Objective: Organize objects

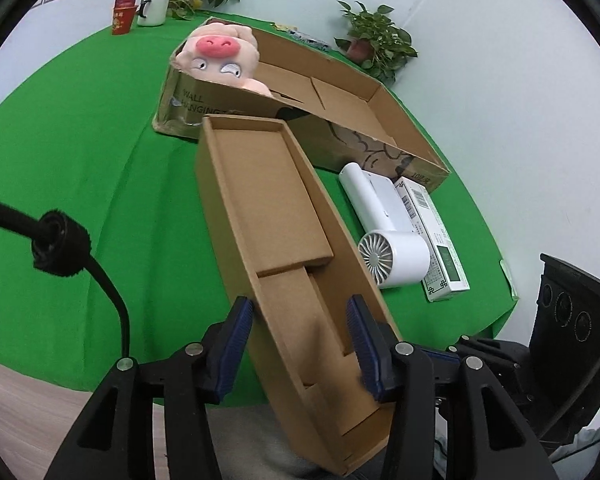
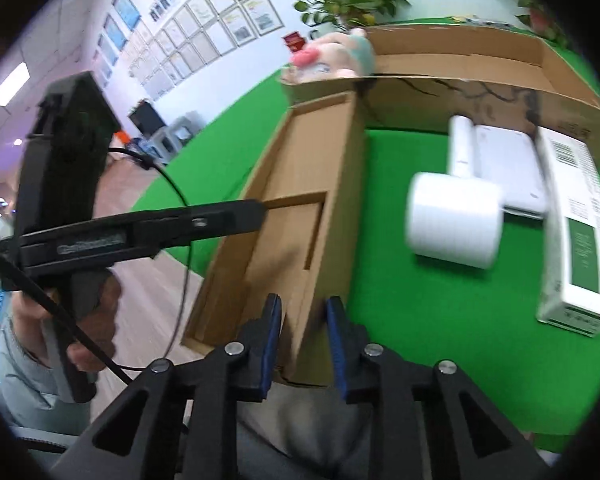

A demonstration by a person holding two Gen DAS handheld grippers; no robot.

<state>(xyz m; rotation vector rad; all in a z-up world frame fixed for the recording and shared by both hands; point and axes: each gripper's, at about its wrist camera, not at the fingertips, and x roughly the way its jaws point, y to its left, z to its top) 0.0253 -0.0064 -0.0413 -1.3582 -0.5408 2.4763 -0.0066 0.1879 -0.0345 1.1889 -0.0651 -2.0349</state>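
Observation:
A long narrow brown cardboard box (image 1: 268, 208) lies on the green table (image 1: 80, 184), and its near end juts past the table edge. My left gripper (image 1: 300, 344) is open. Its left pad is outside the box's left wall and its right pad is inside the box, away from that wall. In the right wrist view the same box (image 2: 300, 184) has its right wall between the pads of my right gripper (image 2: 304, 340). Thin shadowed gaps show on both sides of the wall, so this gripper is open too. A hand (image 2: 92, 320) holds the left gripper.
A large open carton (image 1: 380, 92) with a pink pig plush (image 1: 216, 56) stands behind the narrow box. To its right lie a white handheld fan (image 1: 392, 256), a flat white device (image 2: 508, 168) and a white-and-green packet (image 1: 444, 256). Potted plants (image 1: 376, 40), a mug and a red cup line the far edge.

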